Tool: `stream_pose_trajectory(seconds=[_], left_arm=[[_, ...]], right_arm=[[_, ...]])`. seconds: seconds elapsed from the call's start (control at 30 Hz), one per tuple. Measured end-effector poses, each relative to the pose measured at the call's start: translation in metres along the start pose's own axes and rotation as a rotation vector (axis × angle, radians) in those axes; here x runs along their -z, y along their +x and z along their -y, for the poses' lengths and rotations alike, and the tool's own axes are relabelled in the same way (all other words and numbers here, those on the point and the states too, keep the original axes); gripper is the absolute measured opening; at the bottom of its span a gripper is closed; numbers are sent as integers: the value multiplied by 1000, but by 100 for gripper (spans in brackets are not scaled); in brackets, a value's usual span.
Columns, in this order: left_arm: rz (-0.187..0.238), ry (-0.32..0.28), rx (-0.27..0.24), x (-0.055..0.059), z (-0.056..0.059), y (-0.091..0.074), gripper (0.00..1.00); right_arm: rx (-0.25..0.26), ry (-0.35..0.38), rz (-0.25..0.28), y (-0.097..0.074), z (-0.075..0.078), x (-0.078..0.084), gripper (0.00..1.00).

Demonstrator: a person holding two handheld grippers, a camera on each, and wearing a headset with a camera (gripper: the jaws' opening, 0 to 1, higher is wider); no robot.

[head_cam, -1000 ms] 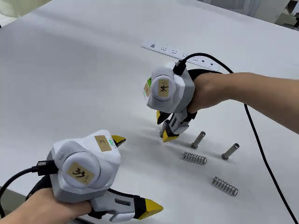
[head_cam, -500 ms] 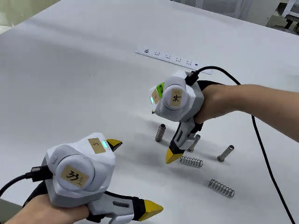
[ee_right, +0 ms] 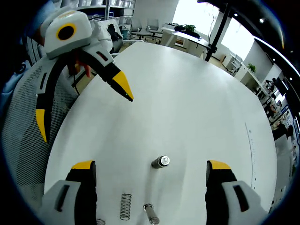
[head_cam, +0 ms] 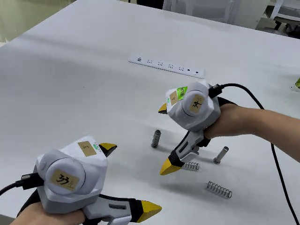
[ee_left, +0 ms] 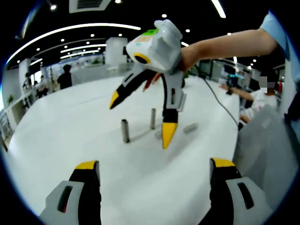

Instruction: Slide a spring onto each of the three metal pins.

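My right claw hangs above the white table with its jaws spread wide, one yellow tip low near the table and the other lifted. Near the low jaw, on the side toward my left hand, the sprung pin stands upright, its long axis vertical and a spring coiled round its shaft. In the right gripper view I look down almost onto its top end. A bare pin also stands upright, close behind the sprung one in the left gripper view. The third pin lies flat on its side, well apart from the sprung pin, its long axis slanting away from me to the right. One loose spring lies flat just beside the low yellow tip, running roughly left to right. The other spring lies flat nearer me, slightly angled. My left claw is held low at the near side of the table, its jaws likewise wide apart. A power strip lies farther back on the table.
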State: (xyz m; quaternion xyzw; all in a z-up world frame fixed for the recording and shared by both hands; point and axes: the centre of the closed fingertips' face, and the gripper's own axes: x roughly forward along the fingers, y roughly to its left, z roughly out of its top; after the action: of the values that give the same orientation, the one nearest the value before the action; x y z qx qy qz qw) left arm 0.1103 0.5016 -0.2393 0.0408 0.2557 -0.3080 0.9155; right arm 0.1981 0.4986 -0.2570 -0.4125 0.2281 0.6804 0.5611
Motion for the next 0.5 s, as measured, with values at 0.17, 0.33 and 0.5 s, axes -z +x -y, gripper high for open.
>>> stream_pose_trajectory(seconds=[0.17,0.33,0.5], left_arm=[[1,8,2,-3,3,-1,98],[5,13,7,-6,7,-1,98],[-4,19,11,-7,7,-3,98]], right_arm=[[47,46,38,-16,-3,4,99],[88,100,74,-34,-9,15,99],[126,142,93,-52,-20,31,99]])
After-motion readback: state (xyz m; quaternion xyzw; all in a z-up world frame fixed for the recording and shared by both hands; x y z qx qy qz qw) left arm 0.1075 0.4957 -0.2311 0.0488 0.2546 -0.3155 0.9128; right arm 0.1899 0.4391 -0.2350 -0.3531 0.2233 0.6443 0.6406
